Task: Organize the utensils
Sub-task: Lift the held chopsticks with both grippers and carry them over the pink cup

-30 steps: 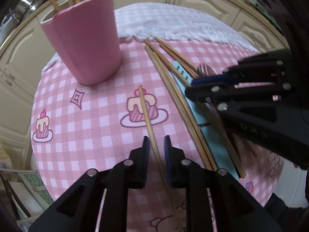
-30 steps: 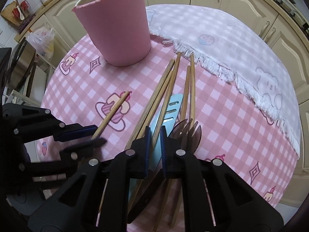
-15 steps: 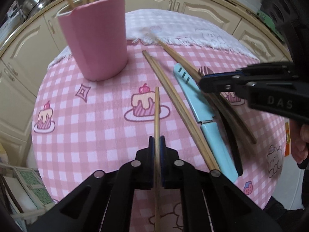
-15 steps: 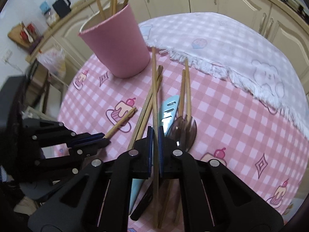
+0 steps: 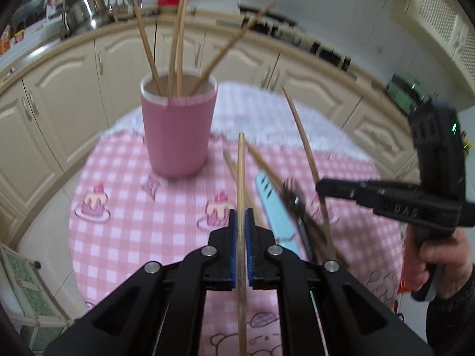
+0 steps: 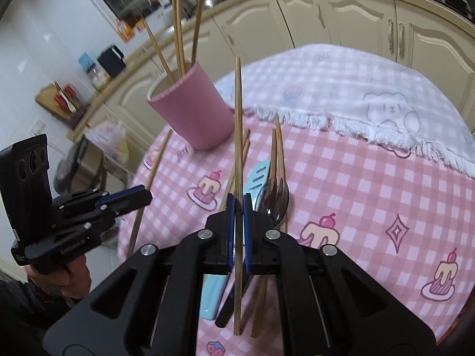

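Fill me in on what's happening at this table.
A person is tidying utensils with two handheld grippers. The left gripper and the right gripper are each shut on one chopstick, lifted off the pink checked tablecloth. The pink cup already holds four chopsticks. More chopsticks, a blue spatula and a dark fork lie on the cloth.

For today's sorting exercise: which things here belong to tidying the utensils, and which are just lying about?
Part of the job: pink cup, held chopsticks, loose chopsticks, blue knife, fork.

Lying about: white cloth, kettle, pot.
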Tool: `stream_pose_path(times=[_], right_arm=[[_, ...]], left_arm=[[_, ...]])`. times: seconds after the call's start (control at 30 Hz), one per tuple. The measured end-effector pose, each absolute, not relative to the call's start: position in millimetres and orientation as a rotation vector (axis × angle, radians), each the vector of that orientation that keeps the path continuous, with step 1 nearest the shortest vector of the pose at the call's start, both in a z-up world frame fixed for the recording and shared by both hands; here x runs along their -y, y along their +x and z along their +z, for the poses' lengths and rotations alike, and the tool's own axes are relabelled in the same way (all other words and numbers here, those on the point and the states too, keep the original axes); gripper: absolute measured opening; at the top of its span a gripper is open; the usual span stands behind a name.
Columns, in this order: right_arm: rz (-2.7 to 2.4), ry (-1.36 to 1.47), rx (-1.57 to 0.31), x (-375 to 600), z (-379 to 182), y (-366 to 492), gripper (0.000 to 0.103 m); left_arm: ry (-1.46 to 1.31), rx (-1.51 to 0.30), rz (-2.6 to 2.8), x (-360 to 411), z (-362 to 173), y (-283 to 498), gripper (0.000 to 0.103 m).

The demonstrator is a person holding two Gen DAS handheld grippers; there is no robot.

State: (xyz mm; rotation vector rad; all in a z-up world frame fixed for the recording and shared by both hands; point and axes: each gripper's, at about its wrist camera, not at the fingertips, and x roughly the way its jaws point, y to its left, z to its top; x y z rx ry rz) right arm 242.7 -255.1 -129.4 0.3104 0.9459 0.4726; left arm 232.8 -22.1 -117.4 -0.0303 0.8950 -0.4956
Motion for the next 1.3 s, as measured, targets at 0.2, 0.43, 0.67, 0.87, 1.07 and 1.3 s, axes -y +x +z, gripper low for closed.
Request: stream_pose_path(times=[0.2,0.43,0.67,0.87,1.07,1.3], right_arm=[[0.495,0.326,-0.875,262.1,-121.9,233.7,0.006],[0.485,0.300,-0.922,257.7,-130.3,233.1,0.006],[0.433,0.082,-1.136,227.0,-160.9,251.8,0.006],[0.411,-0.052,-1.194,206.1,-162.9,258.8,0.007],[0.401,-0.121,-1.221,190.8,-163.2,270.3,0.007],[0.394,-0.173,-1.261,175.7,-167.6,283.8,0.017]], left_arm=[[-0.072,-0.806,-0.492,21.8,-93.9,234.6,0.005],[-0.087,-0.797,-0.490,22.2,-92.6,237.6,0.005],[-0.091,-0.842,-0.495,22.3,-109.0,241.5,0.005],[-0.098,-0.861,-0.503,20.3,-116.1,241.4,0.005],[-0.107,-0.865,-0.514,18.4,-118.8,240.8,0.005],[-0.122,-0.873,-0.513,12.8,-121.9,243.3,0.005]])
